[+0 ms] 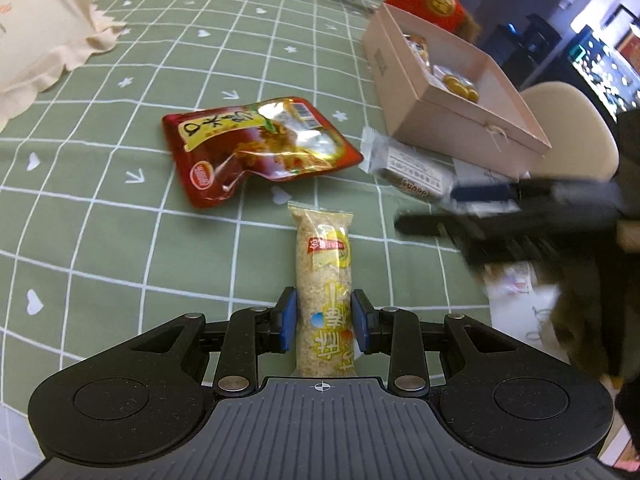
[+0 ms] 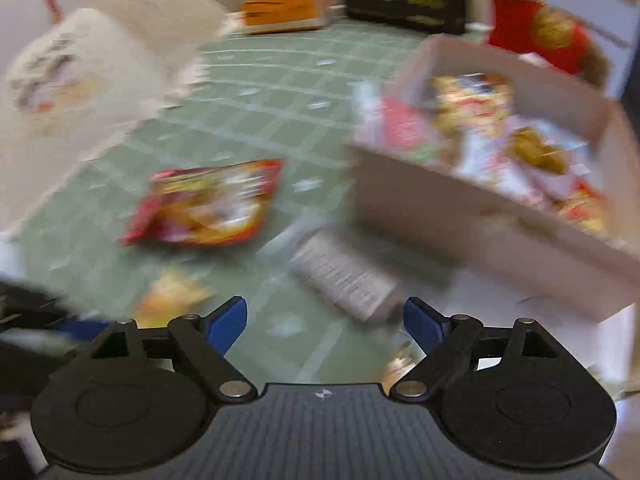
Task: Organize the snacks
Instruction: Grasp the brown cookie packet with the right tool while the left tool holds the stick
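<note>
Green checked tablecloth [image 1: 120,208] bears a rice bar [image 1: 325,280] pinched by left gripper [image 1: 324,320]; right gripper [image 2: 325,322] jaws spread

Rice bar [image 1: 324,288]: long clear wrapper, pale puffed grain inside, yellow/red label w/ yellow characters. Lies lengthwise on the green check cloth, far end pointing to 12 o'clock, near end between blue pads.

Red pouch [image 1: 260,148]: glossy red/yellow foil, crumpled, flat on cloth at approx 11 o'clock from the bar, apart from it.

Grey bar [image 1: 404,168]: silver-white wrapper w/ printed text, brown end, lying diagonally at 1 o'clock, just beside the box's near wall.

Box [image 1: 448,120]: pink-beige, open top, at 2 o'clock. Holds several snack packs, incl. gold-wrapped pieces; right wrist view too blurred for detail.
</note>
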The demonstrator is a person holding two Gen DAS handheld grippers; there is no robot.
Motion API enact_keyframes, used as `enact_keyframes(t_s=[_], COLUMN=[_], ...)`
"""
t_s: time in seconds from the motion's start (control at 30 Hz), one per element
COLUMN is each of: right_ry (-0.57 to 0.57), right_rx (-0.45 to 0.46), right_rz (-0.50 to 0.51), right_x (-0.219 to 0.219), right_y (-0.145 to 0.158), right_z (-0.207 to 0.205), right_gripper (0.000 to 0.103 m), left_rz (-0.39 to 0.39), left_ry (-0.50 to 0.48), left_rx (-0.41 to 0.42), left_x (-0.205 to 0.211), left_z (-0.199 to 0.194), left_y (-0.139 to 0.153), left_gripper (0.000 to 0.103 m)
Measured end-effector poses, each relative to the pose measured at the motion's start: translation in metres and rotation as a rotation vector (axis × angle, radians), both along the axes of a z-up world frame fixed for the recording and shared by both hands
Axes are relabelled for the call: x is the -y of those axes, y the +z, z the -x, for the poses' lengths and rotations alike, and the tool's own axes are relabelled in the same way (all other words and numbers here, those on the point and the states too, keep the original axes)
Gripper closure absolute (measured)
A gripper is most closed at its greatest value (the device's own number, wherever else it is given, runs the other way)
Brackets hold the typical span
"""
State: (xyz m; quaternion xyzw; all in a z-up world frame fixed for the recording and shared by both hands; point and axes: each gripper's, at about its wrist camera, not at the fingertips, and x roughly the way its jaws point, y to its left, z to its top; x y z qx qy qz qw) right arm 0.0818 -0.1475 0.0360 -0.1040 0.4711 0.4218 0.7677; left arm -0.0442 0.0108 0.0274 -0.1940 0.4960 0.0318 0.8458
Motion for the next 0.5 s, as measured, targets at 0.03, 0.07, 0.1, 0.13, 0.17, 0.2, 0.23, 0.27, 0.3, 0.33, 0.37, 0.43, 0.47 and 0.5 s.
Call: enact_keyframes(t_s=[0.03, 0.07, 0.1, 0.13, 0.17, 0.2, 0.23, 0.27, 0.3, 0.33, 0.37, 0.43, 0.47, 0.5], right_ry=[0.018, 0.024, 0.023, 0.017, -0.002, -0.026, -0.049, -0.066, -0.084, -0.106, -0.132, -0.182, -0.195, -0.200], right_rx=[-0.009, 0.010, 0.046, 0.092, 0.134, 0.165, 0.184, 0.192, 0.196, 0.201, 0.205, 0.201, 0.182, 0.148], right_rz=[-0.014, -0.011, 0.004, 0.030, 0.070, 0.106, 0.128, 0.141, 0.154, 0.164, 0.173, 0.187, 0.184, 0.170], right_x=[0.002, 0.004, 0.005, 0.005, 0.005, 0.005, 0.008, 0.011, 0.015, 0.020, 0.027, 0.039, 0.044, 0.049], right_y=[0.003, 0.005, 0.007, 0.009, 0.009, 0.008, 0.007, 0.006, 0.004, 0.003, 0.001, -0.003, -0.004, -0.005], right_z=[0.005, 0.009, 0.012, 0.016, 0.016, 0.014, 0.013, 0.012, 0.012, 0.013, 0.015, 0.019, 0.021, 0.021], right_gripper=[0.017, 0.017, 0.017, 0.017, 0.017, 0.017, 0.017, 0.017, 0.017, 0.017, 0.017, 0.023, 0.029, 0.041], left_rz=[0.003, 0.003, 0.001, -0.001, -0.003, -0.003, -0.002, 0.001, 0.006, 0.010, 0.013, 0.016, 0.015, 0.013], left_ry=[0.003, 0.005, 0.006, 0.007, 0.007, 0.007, 0.007, 0.007, 0.008, 0.009, 0.011, 0.015, 0.016, 0.016], left_rx=[0.000, 0.002, 0.004, 0.005, 0.006, 0.006, 0.006, 0.005, 0.004, 0.004, 0.004, 0.007, 0.008, 0.009], left_x=[-0.001, -0.001, -0.001, 0.001, 0.001, 0.001, 0.001, 0.001, -0.001, -0.002, -0.002, -0.002, -0.002, -0.001], left_z=[0.000, -0.001, -0.001, -0.002, -0.002, -0.001, -0.001, -0.001, -0.001, -0.001, -0.001, -0.002, -0.003, -0.005], left_y=[0.000, 0.000, 0.000, 0.000, 0.000, 0.000, 0.000, -0.001, -0.001, -0.001, -0.001, -0.001, -0.001, -0.001], left_gripper=[0.069, 0.069, 0.069, 0.069, 0.069, 0.069, 0.069, 0.069, 0.069, 0.069, 0.069, 0.069, 0.069, 0.069])
